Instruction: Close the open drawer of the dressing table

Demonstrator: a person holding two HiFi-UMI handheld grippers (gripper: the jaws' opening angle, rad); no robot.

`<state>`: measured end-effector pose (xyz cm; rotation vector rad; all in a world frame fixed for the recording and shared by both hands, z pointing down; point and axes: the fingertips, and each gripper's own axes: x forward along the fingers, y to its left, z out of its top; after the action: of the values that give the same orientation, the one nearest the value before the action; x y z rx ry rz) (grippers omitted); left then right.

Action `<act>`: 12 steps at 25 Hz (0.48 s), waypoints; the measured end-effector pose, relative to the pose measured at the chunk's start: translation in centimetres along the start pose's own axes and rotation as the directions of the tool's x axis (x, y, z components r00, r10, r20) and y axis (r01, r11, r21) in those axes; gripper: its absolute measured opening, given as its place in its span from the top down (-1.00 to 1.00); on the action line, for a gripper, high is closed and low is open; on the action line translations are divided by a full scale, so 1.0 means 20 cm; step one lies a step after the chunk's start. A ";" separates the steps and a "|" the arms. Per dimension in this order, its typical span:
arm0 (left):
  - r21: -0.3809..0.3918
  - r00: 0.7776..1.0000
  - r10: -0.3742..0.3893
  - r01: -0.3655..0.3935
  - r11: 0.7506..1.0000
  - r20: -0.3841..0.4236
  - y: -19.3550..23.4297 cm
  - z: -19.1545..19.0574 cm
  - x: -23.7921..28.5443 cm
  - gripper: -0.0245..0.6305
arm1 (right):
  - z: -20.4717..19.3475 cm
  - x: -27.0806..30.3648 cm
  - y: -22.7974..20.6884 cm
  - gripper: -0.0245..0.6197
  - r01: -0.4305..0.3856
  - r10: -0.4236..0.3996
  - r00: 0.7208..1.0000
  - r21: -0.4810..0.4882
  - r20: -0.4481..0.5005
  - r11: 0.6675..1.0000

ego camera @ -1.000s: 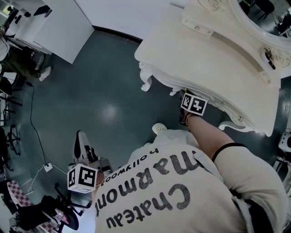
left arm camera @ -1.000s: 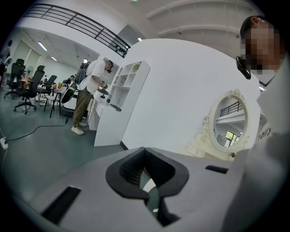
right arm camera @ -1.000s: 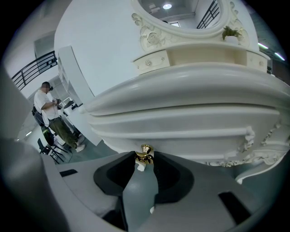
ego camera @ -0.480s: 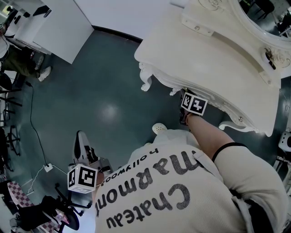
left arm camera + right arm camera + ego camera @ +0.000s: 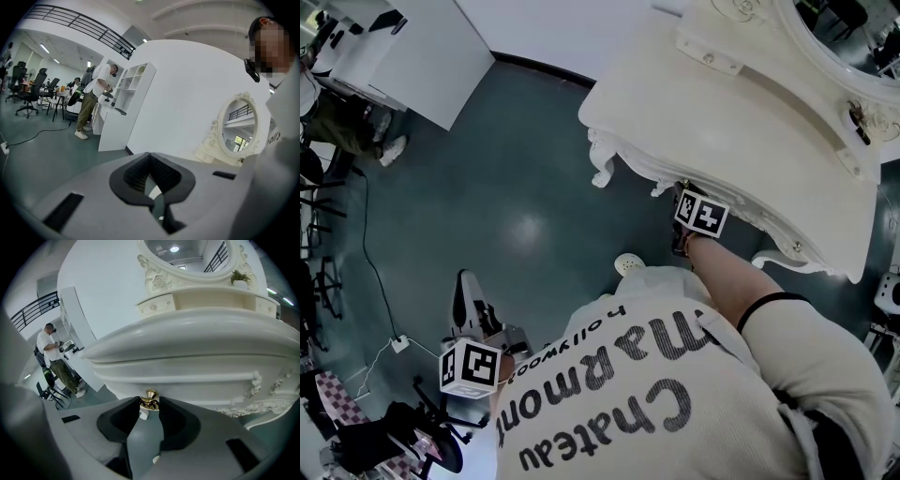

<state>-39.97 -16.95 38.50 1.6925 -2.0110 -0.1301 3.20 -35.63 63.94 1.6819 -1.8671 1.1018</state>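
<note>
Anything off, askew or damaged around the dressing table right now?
Nothing stands out. The cream carved dressing table looks intact, and nothing is spilled on the grey-green floor. The right tool is closed on the small gold knob on the table's front. The left tool hangs shut and empty.
</note>
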 end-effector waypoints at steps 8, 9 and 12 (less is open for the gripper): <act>0.002 1.000 0.009 -0.009 1.000 0.001 0.00 0.00 -0.01 0.90 | 0.01 0.01 -0.01 0.48 0.001 -0.001 1.000 -0.004 0.009 1.000; -0.002 1.000 0.012 -0.012 1.000 0.000 -0.01 0.00 -0.01 0.90 | 0.02 0.01 -0.01 0.48 0.000 0.000 1.000 -0.005 0.010 1.000; -0.009 1.000 0.019 -0.019 1.000 -0.002 -0.01 -0.01 -0.01 0.90 | 0.02 0.01 -0.01 0.48 -0.002 0.002 1.000 -0.008 0.012 1.000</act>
<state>-39.76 -16.78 38.54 1.6667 -2.0215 -0.1310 3.36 -36.10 63.92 1.6861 -1.8782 1.0867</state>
